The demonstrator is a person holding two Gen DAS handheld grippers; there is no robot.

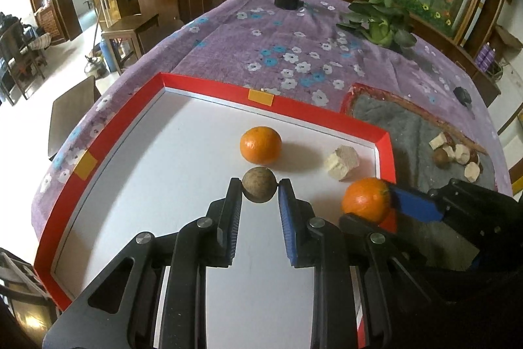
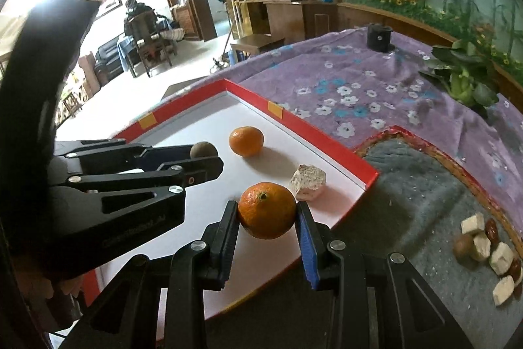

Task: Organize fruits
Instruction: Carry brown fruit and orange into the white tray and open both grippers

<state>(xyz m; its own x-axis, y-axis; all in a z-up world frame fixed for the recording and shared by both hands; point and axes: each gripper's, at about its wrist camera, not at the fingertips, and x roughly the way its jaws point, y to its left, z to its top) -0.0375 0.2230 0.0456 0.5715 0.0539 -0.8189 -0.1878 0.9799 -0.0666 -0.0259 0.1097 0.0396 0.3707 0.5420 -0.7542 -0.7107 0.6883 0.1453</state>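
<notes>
Operator: Report the tray contents, left to right.

Inspector: The shallow white tray with red rim (image 1: 108,133) sits on the purple floral tablecloth (image 1: 261,38). Over its middle, the left gripper (image 1: 260,185) is closed on a small round brown fruit (image 1: 259,184), pinched between the tips of both fingers. Just beyond it, a loose orange mandarin (image 1: 260,144) rests on the tray floor. To the right lies a pale beige chunk (image 1: 341,162) near the tray's right corner.

Operator: And the right side?

Inspector: The right gripper (image 2: 266,211) is closed on a second orange mandarin (image 2: 267,210), stem end up, over the tray's right edge. Further right, a grey-lined basket (image 2: 425,172) contains assorted pale cubes and brown fruits (image 2: 487,247).
</notes>
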